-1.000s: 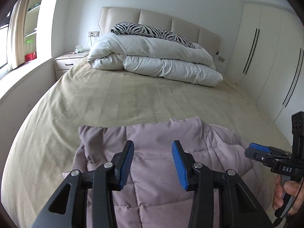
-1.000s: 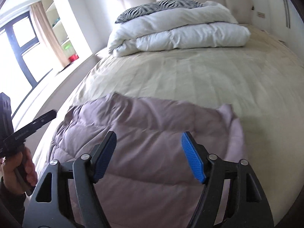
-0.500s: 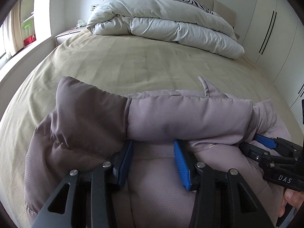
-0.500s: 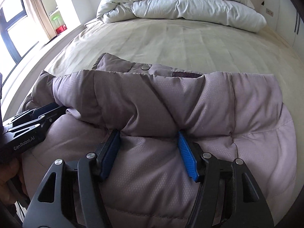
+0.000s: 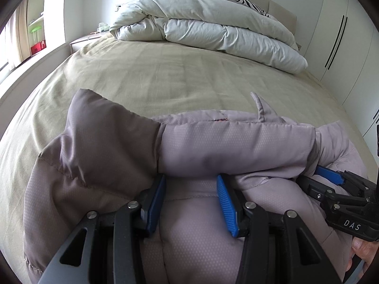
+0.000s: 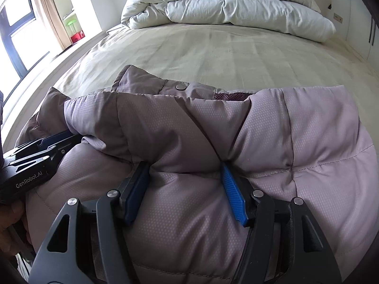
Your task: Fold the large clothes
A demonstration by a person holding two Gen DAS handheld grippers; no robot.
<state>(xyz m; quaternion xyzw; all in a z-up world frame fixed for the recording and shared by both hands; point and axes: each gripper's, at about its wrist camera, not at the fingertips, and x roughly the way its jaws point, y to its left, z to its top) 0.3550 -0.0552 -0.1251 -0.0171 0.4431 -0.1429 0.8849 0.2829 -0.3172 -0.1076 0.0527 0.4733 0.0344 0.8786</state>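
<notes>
Both of your grippers are now down low on the puffy jacket (image 5: 213,142), where one second ago they hung above it and the jacket lay flatter. A thick roll of it now sits right in front of your fingers.

Your left gripper (image 5: 191,198) has its fingers wide apart. They press on the jacket just under the roll, but they do not pinch anything. Your right gripper (image 6: 184,187) is the same: fingers wide apart, tips tucked under the fold, nothing held between them.

The jacket lies on the bed (image 5: 165,71), at the near end, under and ahead of your fingers. The white duvet (image 5: 213,28) is far ahead of your fingers, at the head of the bed.

The jacket looks soft, fat and light. It will likely squash when you squeeze it and puff back up when you let go. The cloth looks smooth, so it may slip. Take hold of the thick rolled edge just ahead of your fingertips, and bite deep so it stays in.
</notes>
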